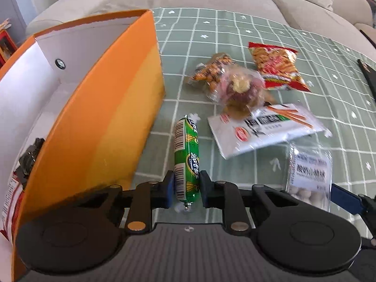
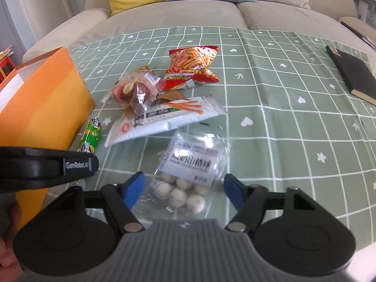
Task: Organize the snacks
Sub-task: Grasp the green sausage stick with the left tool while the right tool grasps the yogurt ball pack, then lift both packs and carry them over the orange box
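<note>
A green sausage stick (image 1: 186, 150) lies on the green checked cloth (image 1: 235, 35) beside the orange box (image 1: 94, 117). My left gripper (image 1: 186, 188) is shut on the sausage's near end, a pad pressing on each side. A clear bag of white balls (image 2: 190, 162) lies flat between the fingers of my right gripper (image 2: 184, 189), which is open; its blue pads (image 2: 135, 188) stand just clear of the bag's edges. In the right wrist view the sausage (image 2: 90, 138) shows beside the box, partly hidden by the left gripper's black arm.
The orange box (image 2: 44, 108) stands open at the left with packets inside. A white stick-snack pack (image 2: 164, 117), a wrapped pastry (image 2: 136, 91) and a red chips bag (image 2: 190, 65) lie mid-cloth. A black notebook (image 2: 352, 75) rests far right. A beige sofa (image 2: 188, 11) lies behind.
</note>
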### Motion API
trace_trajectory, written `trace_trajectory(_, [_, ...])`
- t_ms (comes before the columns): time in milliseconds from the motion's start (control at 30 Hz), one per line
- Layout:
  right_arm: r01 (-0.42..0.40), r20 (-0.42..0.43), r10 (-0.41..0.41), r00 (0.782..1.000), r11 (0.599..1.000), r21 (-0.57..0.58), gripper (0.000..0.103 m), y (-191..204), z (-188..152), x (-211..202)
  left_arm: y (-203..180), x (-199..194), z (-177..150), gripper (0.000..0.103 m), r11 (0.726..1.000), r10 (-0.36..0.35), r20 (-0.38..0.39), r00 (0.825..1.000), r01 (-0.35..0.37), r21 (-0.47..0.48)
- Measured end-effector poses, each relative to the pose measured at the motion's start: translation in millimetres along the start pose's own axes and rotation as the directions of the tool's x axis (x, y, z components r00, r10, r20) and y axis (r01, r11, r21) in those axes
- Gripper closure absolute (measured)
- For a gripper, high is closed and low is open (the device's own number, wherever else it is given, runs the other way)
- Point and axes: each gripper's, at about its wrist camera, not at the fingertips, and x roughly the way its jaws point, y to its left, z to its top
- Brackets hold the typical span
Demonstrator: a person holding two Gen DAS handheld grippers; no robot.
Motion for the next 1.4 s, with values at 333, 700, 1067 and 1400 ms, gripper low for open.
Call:
trace_trajectory(333, [0.012, -0.054, -0.015, 0.998, 0.999, -0.051, 0.041, -33.9, -27.6, -29.9, -11.7, -21.5, -36.0, 0.079, 0.99, -0.089, -0.032, 0.996, 0.092, 0.106])
trace_trajectory(700, [0.002, -0.085, -0.009, 0.996, 0.997, -0.077, 0.04, -53.6, -58.6, -59.6, -24.7, -46.3, -75.2, 0.079, 0.937, -0.214, -0.111, 0.97, 0.236, 0.257])
trace_trajectory(1067, [0.005, -0.011, -0.006, 1.0, 0.995, -0.096, 0.025, -49.5, -66.8, -69.9, -16.7, -47.5, -77.1, 0.056, 0.945, -0.255, -0.068, 0.965, 0.264, 0.192])
trace_trajectory(1400, [0.001, 0.034, 0.002, 0.999, 0.996, -0.089, 0.019, -47.3, -62.8, -59.0, -23.5, -43.6, -76.6, 0.056, 0.942, -0.239, -0.033, 0.971, 0.24, 0.236])
